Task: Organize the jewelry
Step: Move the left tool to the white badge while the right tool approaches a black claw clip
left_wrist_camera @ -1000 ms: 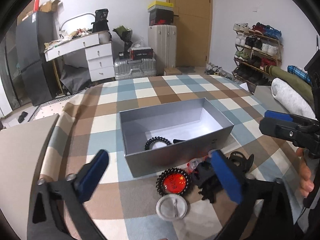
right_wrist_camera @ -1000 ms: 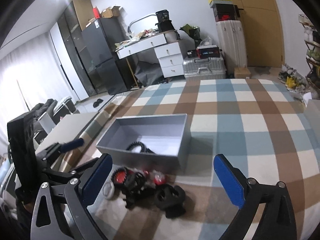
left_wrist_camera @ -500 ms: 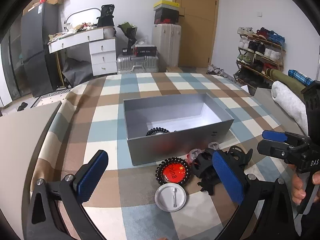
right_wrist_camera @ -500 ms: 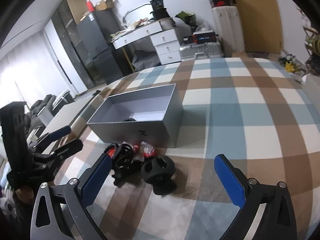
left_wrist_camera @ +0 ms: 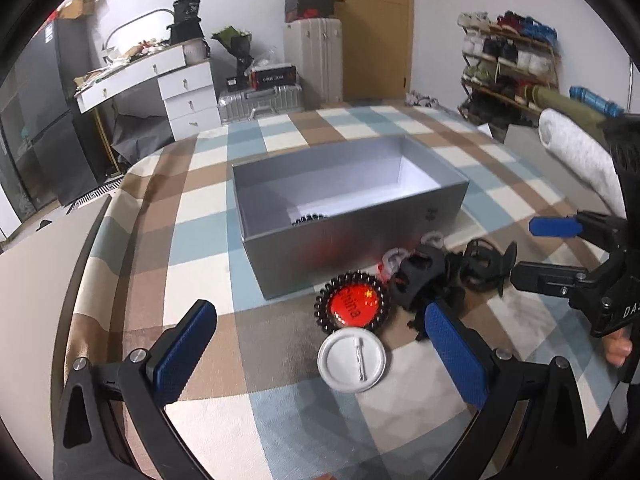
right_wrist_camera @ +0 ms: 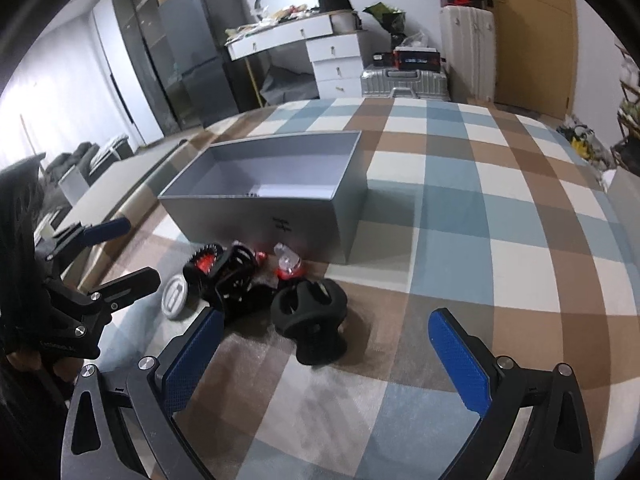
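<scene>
Checked cloth (left_wrist_camera: 208, 240) in blue, brown and cream covers the surface; grey box (left_wrist_camera: 352, 216) sits mid-cloth, beyond it a white desk (left_wrist_camera: 160, 76), suitcases (left_wrist_camera: 260, 98), a wooden door (left_wrist_camera: 372, 28). Just in front of the box: red badge (left_wrist_camera: 354, 306) reading "China", ringed by black beads, white badge (left_wrist_camera: 352, 360), black hair clips (right_wrist_camera: 308, 308). Left gripper (left_wrist_camera: 320, 356) and right gripper (right_wrist_camera: 324, 356) both spread wide, holding nothing.

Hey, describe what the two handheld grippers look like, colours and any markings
Both match: the left gripper and right gripper have black frames with triangular cut-outs and silver screws. Their fingers carry textured blue pads. The right gripper's body shows white lettering starting "DAS" in the left wrist view.
</scene>
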Available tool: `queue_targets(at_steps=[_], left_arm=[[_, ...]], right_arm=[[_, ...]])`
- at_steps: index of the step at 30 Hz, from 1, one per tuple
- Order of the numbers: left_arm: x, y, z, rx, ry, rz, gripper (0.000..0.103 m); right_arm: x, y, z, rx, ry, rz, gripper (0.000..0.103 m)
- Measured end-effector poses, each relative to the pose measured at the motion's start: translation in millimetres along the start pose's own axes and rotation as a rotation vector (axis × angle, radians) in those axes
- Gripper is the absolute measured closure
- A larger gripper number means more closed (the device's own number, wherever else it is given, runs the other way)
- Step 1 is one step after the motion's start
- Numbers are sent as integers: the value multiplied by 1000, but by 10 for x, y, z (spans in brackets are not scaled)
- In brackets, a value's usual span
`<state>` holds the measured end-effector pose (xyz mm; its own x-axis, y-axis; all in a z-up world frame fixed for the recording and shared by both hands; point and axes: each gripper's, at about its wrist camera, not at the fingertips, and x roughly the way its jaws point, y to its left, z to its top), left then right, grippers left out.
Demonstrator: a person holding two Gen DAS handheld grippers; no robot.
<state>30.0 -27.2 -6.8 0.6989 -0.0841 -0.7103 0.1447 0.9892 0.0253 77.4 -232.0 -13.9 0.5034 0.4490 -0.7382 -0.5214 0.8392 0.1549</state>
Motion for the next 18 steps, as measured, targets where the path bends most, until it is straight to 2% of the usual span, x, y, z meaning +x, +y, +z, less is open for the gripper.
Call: queue_targets(at_steps=[10,18], left_arm=[[78,-40,-76,42,66,-29,1],[95,-37,-108,58,88,-54,1]], right_arm=[[102,32,-41,1,40,9,0],[160,58,-73,-11,68,13,0]])
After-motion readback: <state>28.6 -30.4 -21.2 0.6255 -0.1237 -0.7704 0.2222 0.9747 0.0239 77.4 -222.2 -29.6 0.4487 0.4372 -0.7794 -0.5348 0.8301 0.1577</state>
